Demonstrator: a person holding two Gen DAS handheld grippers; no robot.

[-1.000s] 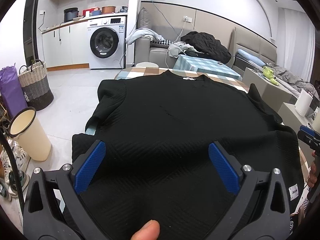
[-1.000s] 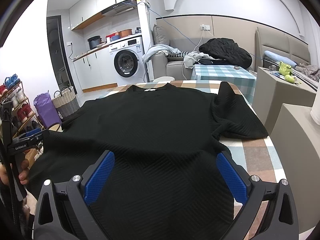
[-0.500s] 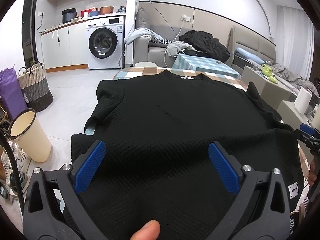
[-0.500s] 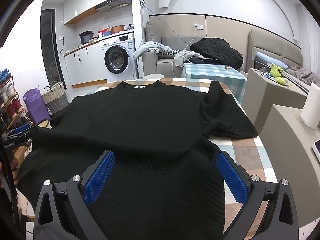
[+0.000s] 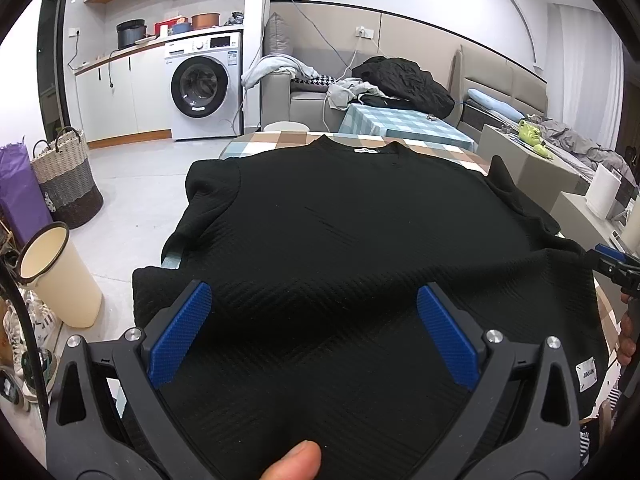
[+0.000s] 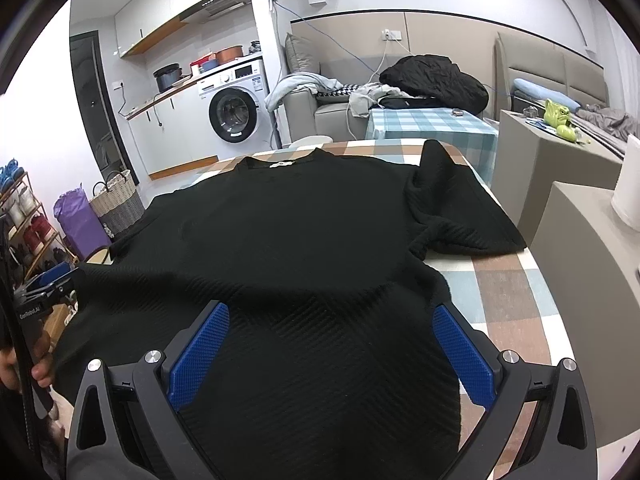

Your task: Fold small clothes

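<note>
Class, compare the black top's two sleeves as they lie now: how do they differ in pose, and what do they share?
The right sleeve lies spread flat on the checked tablecloth, bunched where it joins the body. The left sleeve droops over the table's edge, hanging toward the floor. Both are short, black and ribbed, part of the same black top.

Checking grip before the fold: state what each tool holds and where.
Neither holds anything. The left tool and the right tool are both open above the near hem of the black top, which lies on the table.

Both grippers' fingers (image 5: 180, 336) spread wide
</note>
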